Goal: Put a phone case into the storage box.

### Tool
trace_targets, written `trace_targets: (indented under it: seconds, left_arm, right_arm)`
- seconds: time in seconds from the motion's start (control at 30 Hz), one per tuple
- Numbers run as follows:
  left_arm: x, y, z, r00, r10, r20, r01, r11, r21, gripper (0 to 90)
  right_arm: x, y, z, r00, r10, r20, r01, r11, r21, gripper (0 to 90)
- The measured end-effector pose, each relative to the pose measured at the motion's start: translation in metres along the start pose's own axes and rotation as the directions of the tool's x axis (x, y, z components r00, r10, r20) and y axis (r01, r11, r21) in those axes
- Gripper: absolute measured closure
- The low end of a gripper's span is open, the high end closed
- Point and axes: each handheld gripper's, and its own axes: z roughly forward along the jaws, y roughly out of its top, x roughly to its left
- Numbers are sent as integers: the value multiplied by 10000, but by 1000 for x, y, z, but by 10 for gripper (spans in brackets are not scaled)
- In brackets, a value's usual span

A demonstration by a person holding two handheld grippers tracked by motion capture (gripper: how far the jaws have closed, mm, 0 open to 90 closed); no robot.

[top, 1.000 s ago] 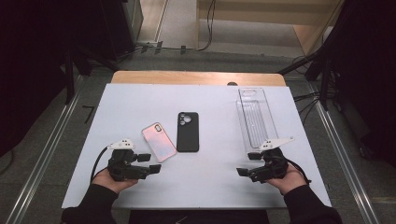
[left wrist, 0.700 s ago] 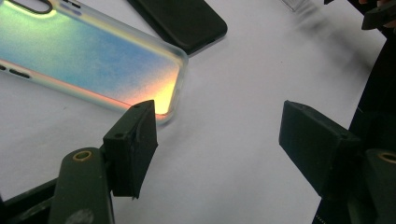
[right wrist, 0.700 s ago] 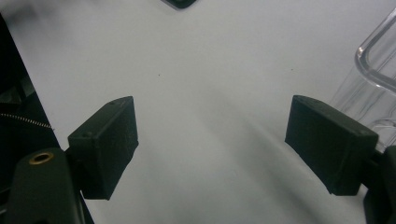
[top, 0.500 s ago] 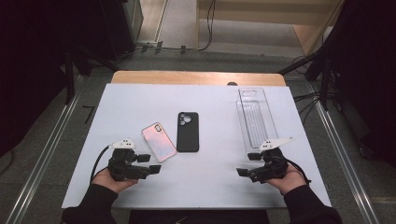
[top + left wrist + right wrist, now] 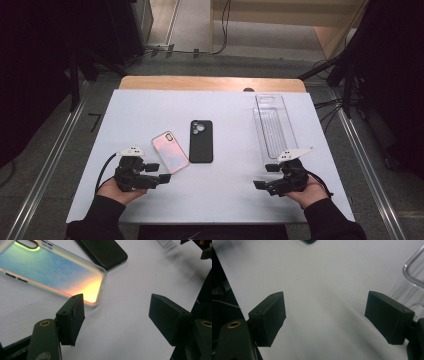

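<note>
Jaws of both grippers, left gripper [image 5: 159,172] and right gripper [image 5: 266,176], stood open and empty; nothing had shifted, the iridescent phone case [image 5: 170,151] lay ungrasped on the table [image 5: 225,197].

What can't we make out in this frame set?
- Iridescent phone case: left gripper view's top and left edges cut it off.
- Black phone case: just a corner at the right gripper view's top edge.
- Clear tray: right edge cuts it; ribs too faint to count in the high view.
</note>
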Motion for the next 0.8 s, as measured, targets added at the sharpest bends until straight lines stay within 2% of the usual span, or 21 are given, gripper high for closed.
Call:
trace_targets:
  seconds: [0.2, 0.33, 0.43, 0.47, 0.53, 0.57, 0.63, 0.67, 0.7, 0.73, 0.77, 0.8]
  left_arm:
    - [7, 13, 7, 9994, -69, -334, 70, 10000, 38, 287]
    - [8, 18, 11, 9992, -102, -382, 104, 9999, 59, 287]
    - [10, 23, 14, 9990, 0, -439, 2, 10000, 39, 291]
    - [11, 27, 18, 9983, 176, -563, -169, 9998, 129, 317]
    - [12, 29, 20, 9978, 195, -627, -180, 9995, 256, 319]
    - [15, 31, 24, 9976, 98, -681, -78, 9995, 294, 355]
    - [21, 34, 30, 9969, -536, -570, 569, 9967, 577, 439]
    - [21, 34, 30, 9969, -536, -570, 569, 9967, 577, 534]
    - [24, 34, 32, 9943, -1020, -315, 1045, 9903, 913, 610]
    - [24, 34, 32, 9943, -1020, -315, 1045, 9903, 913, 698]
    - [24, 33, 33, 9954, -910, -302, 935, 9910, 955, 698]
    - [26, 32, 34, 9956, -896, -274, 919, 9909, 979, 826]
  right_arm:
    - [0, 0, 0, 10000, -8, 9, 8, 10000, 2, 152]
    - [-1, 0, -1, 10000, -69, 11, 69, 10000, 10, 152]
    - [0, -1, -1, 10000, -39, 26, 39, 10000, 2, 152]
    - [0, -1, -1, 10000, -51, 31, 51, 10000, 7, 152]
    - [0, -1, -1, 10000, -47, 42, 47, 10000, 0, 152]
    - [0, 0, -1, 10000, -56, 49, 56, 10000, 15, 153]
    - [0, -1, -1, 10000, -60, 48, 60, 10000, 15, 152]
    - [0, -1, -1, 10000, -52, 48, 52, 10000, 7, 152]
    - [0, -1, -1, 10000, -77, 49, 77, 10000, -5, 153]
    - [0, -1, -1, 10000, -77, 49, 77, 10000, -5, 153]
    - [0, -1, -1, 10000, -62, 43, 62, 10000, -3, 152]
    - [0, -1, -2, 10000, -75, 43, 75, 10000, -3, 152]
